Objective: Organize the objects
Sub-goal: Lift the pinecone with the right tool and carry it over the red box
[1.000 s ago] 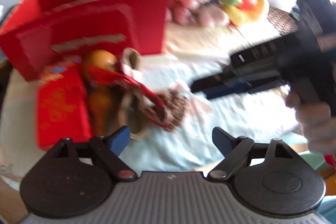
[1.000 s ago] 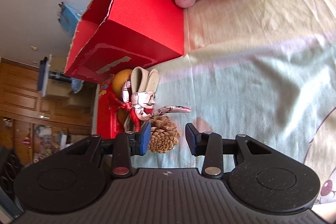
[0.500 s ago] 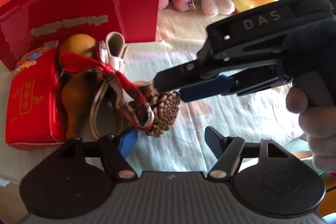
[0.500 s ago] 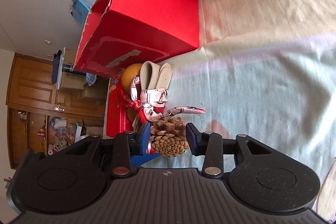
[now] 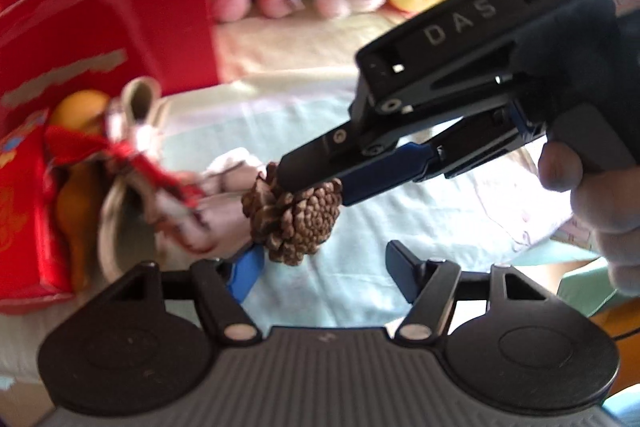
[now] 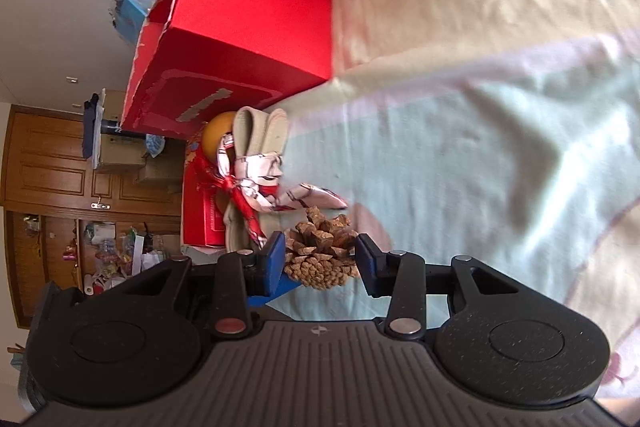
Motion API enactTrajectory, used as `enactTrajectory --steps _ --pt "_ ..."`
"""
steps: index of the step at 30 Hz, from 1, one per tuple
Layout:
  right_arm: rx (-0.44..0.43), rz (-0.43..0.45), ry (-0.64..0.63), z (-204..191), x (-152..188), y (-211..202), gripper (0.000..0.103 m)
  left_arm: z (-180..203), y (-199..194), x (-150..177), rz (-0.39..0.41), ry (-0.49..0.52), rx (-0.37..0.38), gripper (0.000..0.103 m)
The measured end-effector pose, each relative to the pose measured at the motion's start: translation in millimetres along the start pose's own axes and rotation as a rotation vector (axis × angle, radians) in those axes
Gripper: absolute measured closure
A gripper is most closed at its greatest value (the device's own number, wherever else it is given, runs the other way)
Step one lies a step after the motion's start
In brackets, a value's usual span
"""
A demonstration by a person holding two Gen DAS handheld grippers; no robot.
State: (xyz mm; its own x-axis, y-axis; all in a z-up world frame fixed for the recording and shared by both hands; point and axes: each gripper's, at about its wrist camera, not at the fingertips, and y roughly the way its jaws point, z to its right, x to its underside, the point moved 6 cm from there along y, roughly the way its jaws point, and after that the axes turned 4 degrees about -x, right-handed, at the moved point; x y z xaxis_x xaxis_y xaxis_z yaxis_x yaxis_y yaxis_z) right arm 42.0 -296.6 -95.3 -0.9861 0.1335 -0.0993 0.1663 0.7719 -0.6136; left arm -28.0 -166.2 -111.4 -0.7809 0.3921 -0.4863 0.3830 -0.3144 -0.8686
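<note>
The right tongs are closed around the pine cone, one finger pressed to each flank, and from the left wrist view the cone looks lifted just clear of the pale bedsheet, though blur makes that hard to confirm. The left tongs stand wide with nothing between them, directly below the cone. Beside the cone lies a cluster: a patterned scarf knotted with red ribbon, a beige slipper, an orange gourd and a small red box, all in front of the large red box, which seems the likely destination. The grip is the main risk: the scales are brittle and uneven, so the cone could pivot or slip out if the tongs swing quickly, or scales could snap off under a harder squeeze. The scarf's loose end lies just beside the cone and could snag on a scale and drag along. The left tongs, so close underneath, could also knock the cone during the carry.
</note>
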Motion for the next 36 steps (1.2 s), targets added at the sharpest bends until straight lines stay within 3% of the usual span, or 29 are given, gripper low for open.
enactTrajectory --steps 6,17,28,32,36 --pt "0.035 0.081 0.080 15 2 -24 0.061 13 5 -15 0.000 0.036 0.047 0.049" --pt "0.007 0.238 0.034 -23 -19 -71 0.060 20 -27 -72 0.138 0.092 0.072 0.049" --pt "0.020 0.322 -0.192 -126 -69 -70 0.059 -47 -80 -135 0.318 0.057 0.060 0.049" --pt "0.070 0.295 -0.278 -161 -94 -47 0.059 -81 -94 -152 0.344 0.018 0.078 0.049" --pt "0.163 0.221 -0.353 -182 -120 -14 0.060 -114 -82 -160 0.326 -0.019 0.094 0.049"
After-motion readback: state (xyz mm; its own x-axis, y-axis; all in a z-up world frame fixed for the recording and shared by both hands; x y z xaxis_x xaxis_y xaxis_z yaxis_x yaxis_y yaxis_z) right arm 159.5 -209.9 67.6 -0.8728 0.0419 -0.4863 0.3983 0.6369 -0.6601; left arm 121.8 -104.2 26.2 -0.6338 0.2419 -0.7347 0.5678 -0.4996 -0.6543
